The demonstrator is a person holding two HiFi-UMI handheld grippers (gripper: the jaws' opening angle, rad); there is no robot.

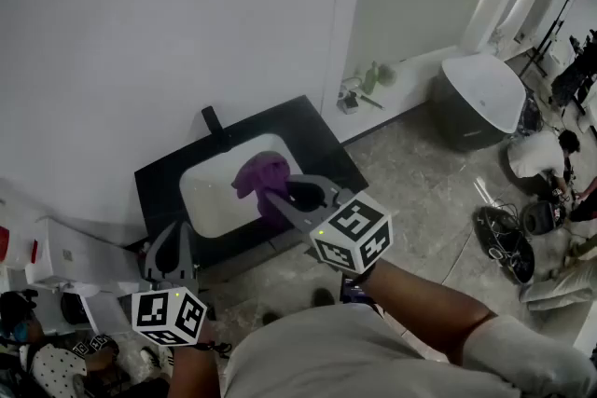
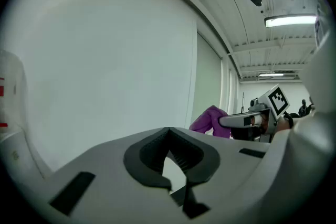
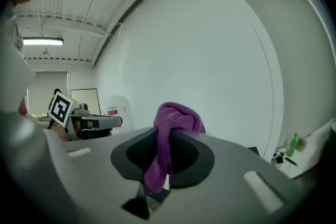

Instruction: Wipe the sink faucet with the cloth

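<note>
A black faucet (image 1: 213, 119) stands at the back edge of a black-rimmed sink (image 1: 159, 174) with a white basin. My right gripper (image 1: 280, 191) hangs over the basin's front right, shut on a bunched purple cloth (image 1: 260, 174). In the right gripper view the cloth (image 3: 176, 119) bulges above the jaws and hangs down between them. My left gripper (image 1: 173, 249) is low at the sink's front left corner, off the faucet. Its pads (image 2: 157, 152) meet with nothing between them. From there I also see the cloth (image 2: 209, 119) to the right.
A white wall rises right behind the sink. A grey and white lidded bin (image 1: 481, 98) sits at the right, and small bottles (image 1: 371, 79) stand on the ledge by the wall. Shoes and cables (image 1: 508, 242) litter the floor at right. White containers (image 1: 51, 258) stand left of the sink.
</note>
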